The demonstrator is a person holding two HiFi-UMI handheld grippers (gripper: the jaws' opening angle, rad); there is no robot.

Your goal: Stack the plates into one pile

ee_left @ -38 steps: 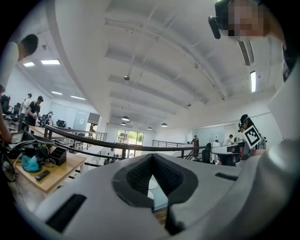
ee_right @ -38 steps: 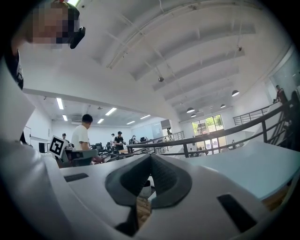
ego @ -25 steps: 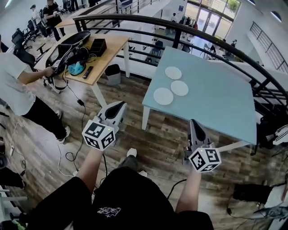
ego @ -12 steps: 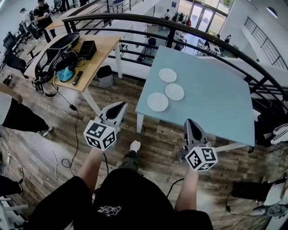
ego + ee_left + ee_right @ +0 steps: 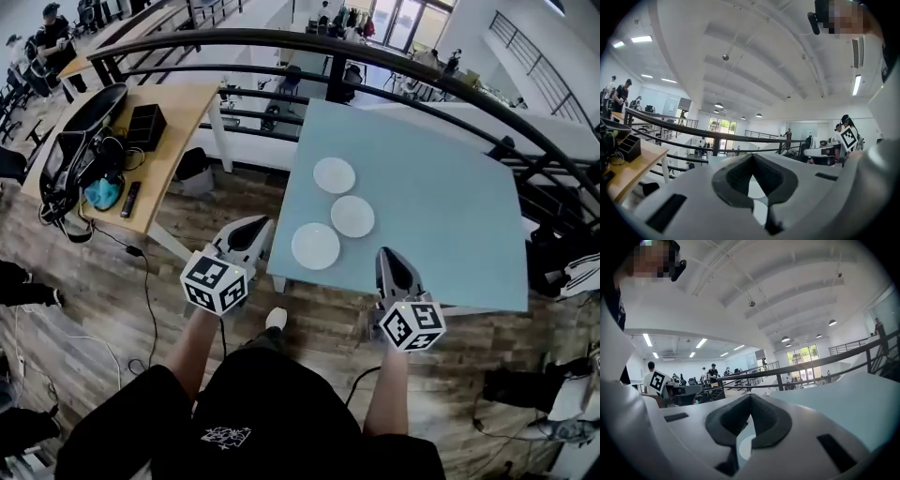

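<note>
Plates, three of them, lie apart and unstacked on the blue table. The near plate sits by the near-left edge, the middle plate just beyond it, and the far plate farther back. Your left gripper and right gripper hover at the table's near edge, jaws pressed together on nothing. Arrive like that and you'd likely shove a plate across the smooth top; the rims seem shallow, though they're too small to judge. No writing is legible, only the patterned cube on each gripper.
</note>
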